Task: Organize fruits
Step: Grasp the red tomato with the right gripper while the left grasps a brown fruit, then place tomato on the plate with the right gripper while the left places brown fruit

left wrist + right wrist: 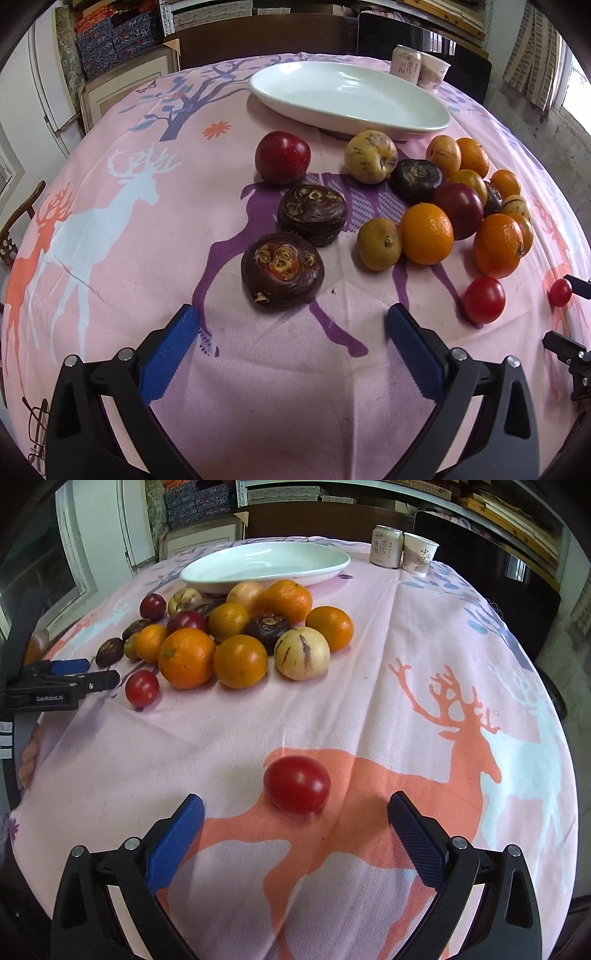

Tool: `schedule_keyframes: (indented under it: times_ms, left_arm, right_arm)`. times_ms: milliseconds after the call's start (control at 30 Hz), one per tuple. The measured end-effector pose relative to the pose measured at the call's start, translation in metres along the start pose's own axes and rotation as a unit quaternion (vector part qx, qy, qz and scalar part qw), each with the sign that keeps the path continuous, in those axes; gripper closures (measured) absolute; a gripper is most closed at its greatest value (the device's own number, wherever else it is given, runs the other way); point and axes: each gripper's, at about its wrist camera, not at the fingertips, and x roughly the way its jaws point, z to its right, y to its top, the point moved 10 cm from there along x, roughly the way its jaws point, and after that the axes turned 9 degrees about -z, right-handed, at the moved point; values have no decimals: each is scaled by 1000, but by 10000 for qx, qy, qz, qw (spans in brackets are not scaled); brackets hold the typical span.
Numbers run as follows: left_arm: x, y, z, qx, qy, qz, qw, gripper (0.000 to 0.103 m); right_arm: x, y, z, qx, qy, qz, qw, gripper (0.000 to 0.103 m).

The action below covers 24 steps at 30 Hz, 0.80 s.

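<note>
As both grippers are held spread and empty | cherry tomato [296,784] lies just beyond right gripper [295,814], centred | left gripper [291,325] faces water chestnut [282,271] | oval plate [332,566] far, bare.

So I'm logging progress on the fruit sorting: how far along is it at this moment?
Nothing looks done: the white plate is empty. In hand: nothing gripped, though the right gripper is open just short of a loose cherry tomato, and the left gripper is open near a dark water chestnut. Left: the whole fruit pile on the tablecloth.
</note>
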Motion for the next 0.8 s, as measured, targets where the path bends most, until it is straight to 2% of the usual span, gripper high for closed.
schedule_keyframes:
  times_ms: [67,133,200,267,300,333,367,400,533,600,667,800]
  left_arm:
    - [-2,1,0,54,-154,55,9999,4]
    - [-7,5,-1,38,-304,192,9993,4]
    - [-12,12,-4,148,-41,372,9992,4]
    - [-11,16,-3,313,117,418,9986,5]
    - [-8,15,-1,367,50,353,9987,16]
    - [-4,13,2,408,-21,263,9988,35]
    - [-4,12,3,422,-100,258,9987,36]
    - [-5,13,3,408,-132,292,9987,45]
    - [-6,14,0,302,-183,345,9988,54]
    - [-7,14,-1,285,-190,365,9987,61]
    - [-8,14,-1,276,-242,373,9986,61]
    - [-14,13,-3,213,-245,491,9983,61]
  right_arm:
    - [-4,1,2,93,129,113,9998,3]
    - [-9,2,5,187,159,254,9994,12]
    - [-10,3,9,247,118,315,9991,19]
    - [-10,4,8,234,100,309,9992,20]
    - [-9,5,7,208,88,311,9993,23]
    - [-9,5,6,149,53,311,9994,25]
    - [-9,6,5,107,15,320,9994,31]
    - [-8,6,3,59,-32,334,9994,37]
    - [-9,8,0,-35,-23,404,9992,51]
    - [-10,8,1,-9,-15,451,9990,66]
    - [-11,8,3,37,43,478,9988,72]
    - [-12,8,2,75,133,509,9986,73]
